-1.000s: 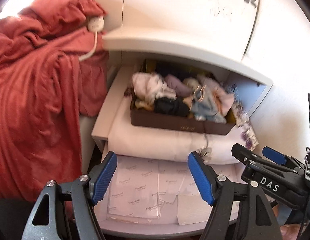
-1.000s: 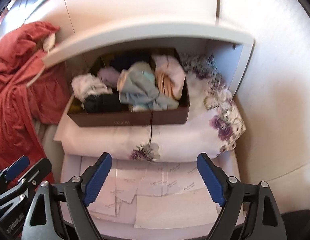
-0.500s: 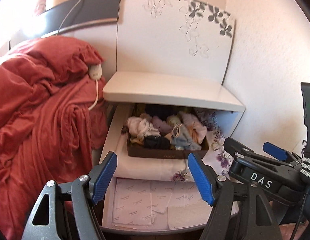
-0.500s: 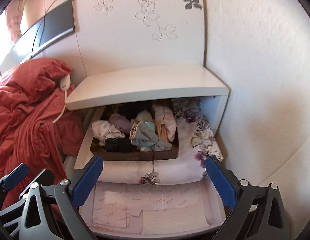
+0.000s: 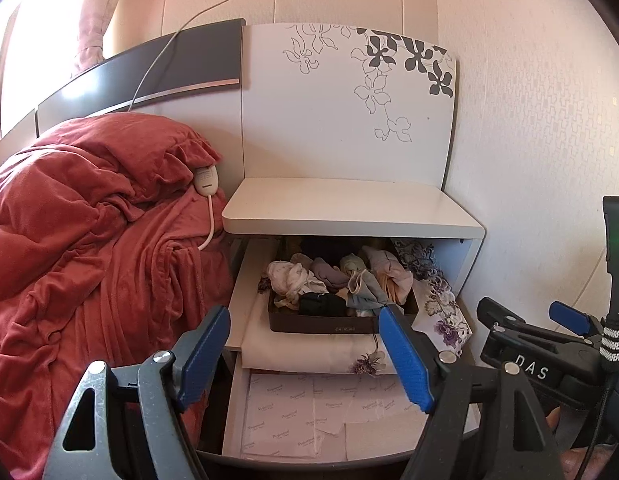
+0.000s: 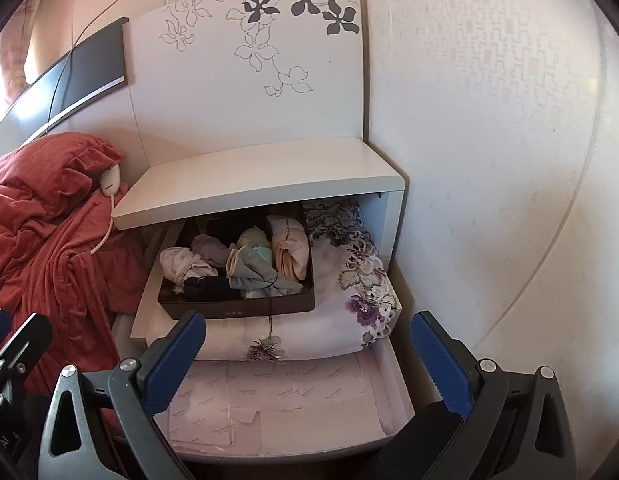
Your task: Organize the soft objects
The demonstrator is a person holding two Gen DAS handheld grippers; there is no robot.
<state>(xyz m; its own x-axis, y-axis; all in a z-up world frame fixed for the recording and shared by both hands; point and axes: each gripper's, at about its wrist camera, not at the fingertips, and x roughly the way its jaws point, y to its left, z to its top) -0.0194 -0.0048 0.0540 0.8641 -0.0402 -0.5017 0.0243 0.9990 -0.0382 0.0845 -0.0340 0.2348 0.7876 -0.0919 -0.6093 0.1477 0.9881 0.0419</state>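
A dark brown box (image 5: 337, 326) (image 6: 237, 310) full of several rolled and crumpled soft garments (image 5: 341, 282) (image 6: 237, 264) sits on a folded floral sheet (image 5: 309, 350) (image 6: 349, 292) in an open nightstand drawer. My left gripper (image 5: 305, 356) is open and empty, held back from the drawer's front. My right gripper (image 6: 309, 364) is open and empty, also in front of the drawer; it shows at the right of the left wrist view (image 5: 533, 344).
The white nightstand top (image 5: 349, 208) (image 6: 261, 176) overhangs the drawer. A red blanket (image 5: 77, 240) (image 6: 41, 224) with a corded white controller (image 5: 206, 178) lies on the bed to the left. Wall (image 6: 509, 160) to the right. Paper liner (image 6: 289, 392) covers the drawer's front.
Both grippers have pulled back and up from the drawer, so the box looks smaller and the headboard and wall come into view. Both stay open and empty.
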